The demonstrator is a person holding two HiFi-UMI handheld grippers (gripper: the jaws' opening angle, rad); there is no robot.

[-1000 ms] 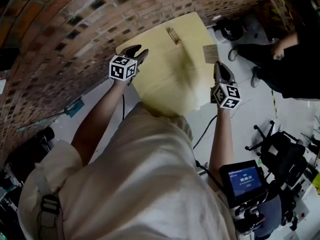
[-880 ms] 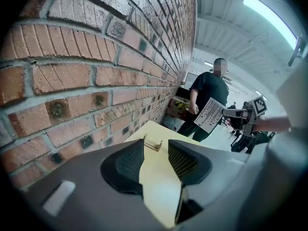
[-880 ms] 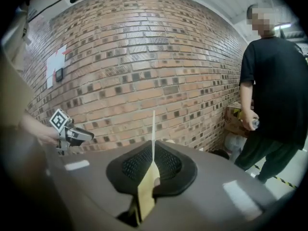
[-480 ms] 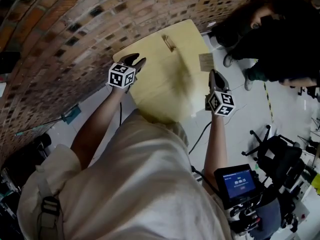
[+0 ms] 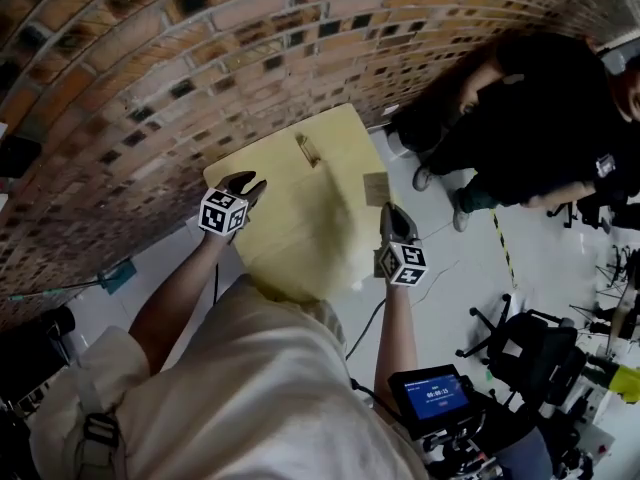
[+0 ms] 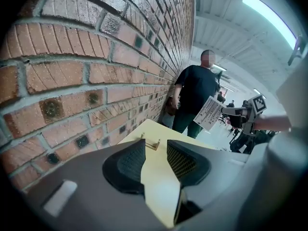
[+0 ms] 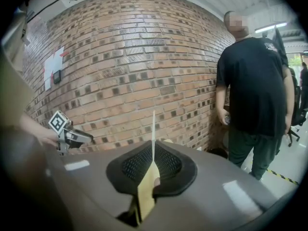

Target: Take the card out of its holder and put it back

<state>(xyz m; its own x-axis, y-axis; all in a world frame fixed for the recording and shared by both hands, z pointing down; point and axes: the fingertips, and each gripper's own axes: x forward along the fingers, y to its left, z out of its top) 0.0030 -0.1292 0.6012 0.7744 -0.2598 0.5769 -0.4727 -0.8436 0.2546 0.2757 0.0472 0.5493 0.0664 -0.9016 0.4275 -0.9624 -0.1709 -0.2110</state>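
Jaws on left gripper [image 5: 246,184] stood apart, just closing slightly, nothing between. It pointed at holder [image 5: 308,150] on table [image 5: 290,233], prob. so I could steady it. Right gripper [image 5: 393,218] pinched card [image 5: 377,188], out of holder, off table's right edge, prob. for reinsertion.

A red-brown brick wall [image 5: 150,58] curves across the head view from nine to one o'clock. A pale yellow table [image 5: 295,218] stands against it at centre. Light grey floor [image 5: 560,268] spreads toward three o'clock, with a black office chair [image 5: 525,348] at four. In the left gripper view a ceiling strip light [image 6: 274,16] glows at one o'clock.
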